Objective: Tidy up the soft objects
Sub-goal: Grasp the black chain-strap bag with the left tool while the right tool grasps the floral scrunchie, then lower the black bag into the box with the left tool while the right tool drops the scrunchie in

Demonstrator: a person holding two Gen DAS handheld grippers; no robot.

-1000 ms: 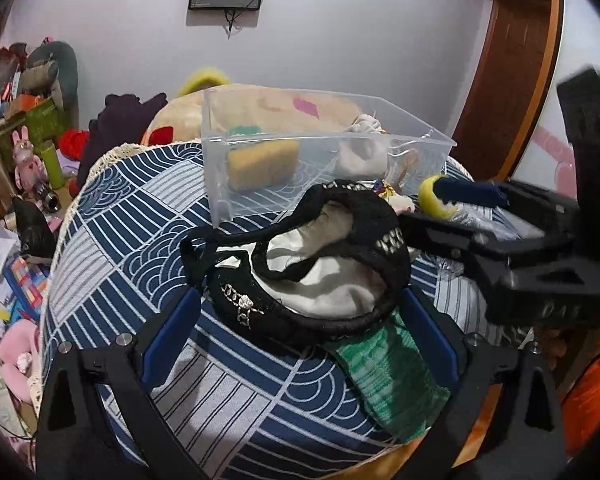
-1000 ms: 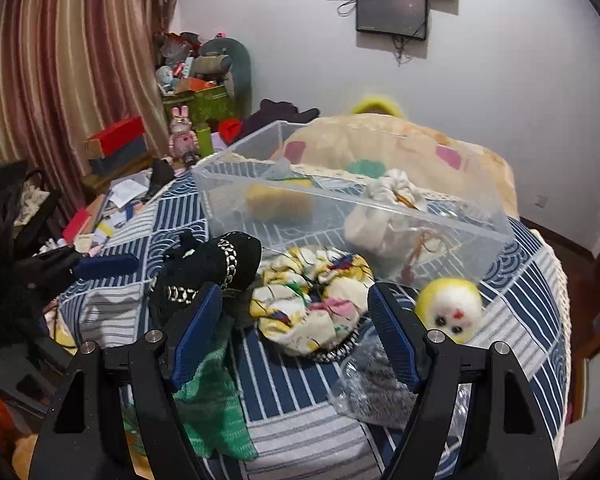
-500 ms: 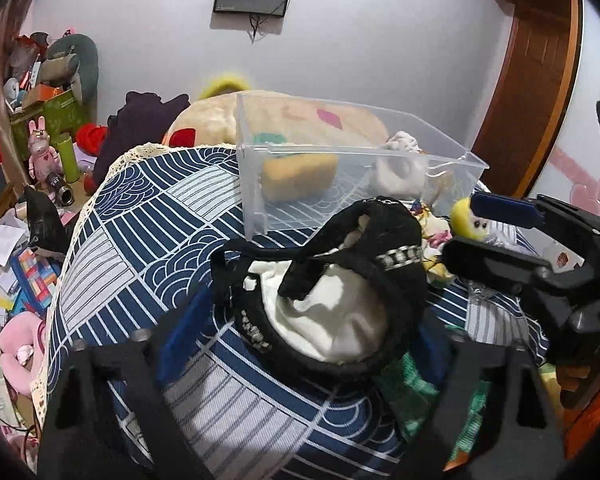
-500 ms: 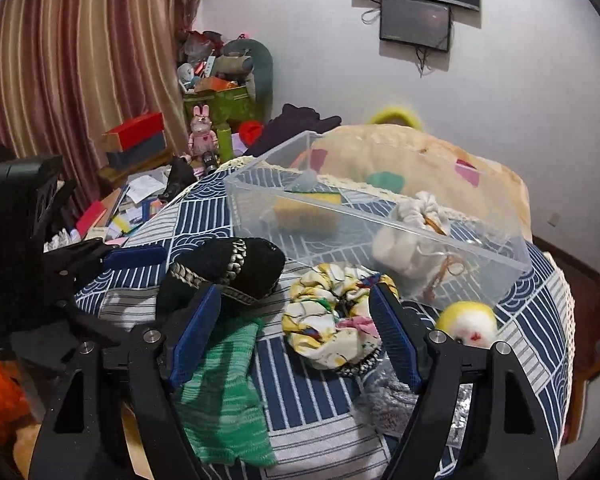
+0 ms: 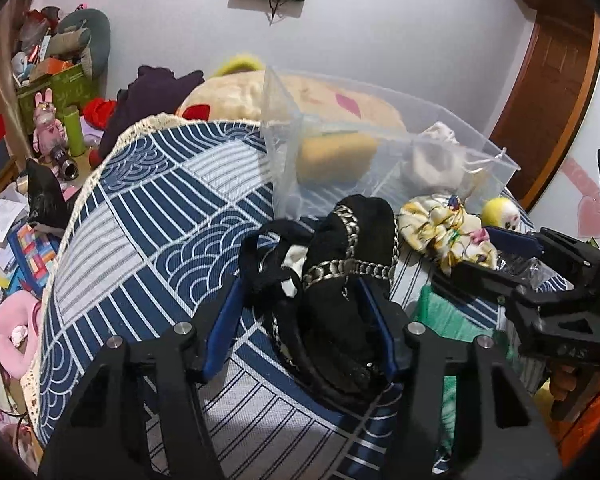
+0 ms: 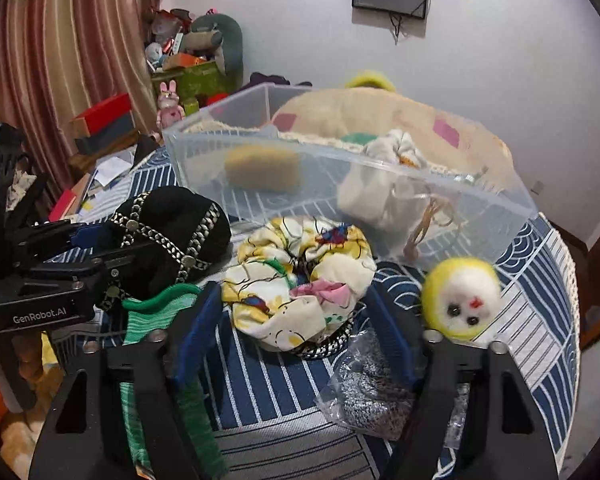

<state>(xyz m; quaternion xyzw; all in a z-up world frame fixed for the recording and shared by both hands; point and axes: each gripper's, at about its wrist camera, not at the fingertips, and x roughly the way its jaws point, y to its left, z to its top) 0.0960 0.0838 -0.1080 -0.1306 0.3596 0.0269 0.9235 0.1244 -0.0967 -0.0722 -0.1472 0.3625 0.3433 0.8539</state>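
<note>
My left gripper [image 5: 300,304] is shut on a black cap with metal chain trim [image 5: 348,264] and holds it just above the blue patterned cloth; it also shows in the right wrist view [image 6: 168,228]. My right gripper [image 6: 296,312] is open around a floral scrunchie [image 6: 296,276], lying in front of the clear plastic bin [image 6: 204,148]. The bin [image 5: 284,120] holds a yellow sponge [image 6: 262,168] and a white pouch [image 6: 376,196]. A yellow-white plush ball [image 6: 462,296] lies to the right of the scrunchie.
A green knit cloth [image 6: 156,320] lies under the cap, near the table's front edge. A bagged grey item [image 6: 364,384] lies by my right finger. A beige pillow [image 6: 380,116] sits behind the bin. Clutter and toys [image 5: 44,128] fill the floor at left.
My left gripper has closed on the black cap, bunching and lifting it. My right gripper has moved forward so its fingers now flank the floral scrunchie.
</note>
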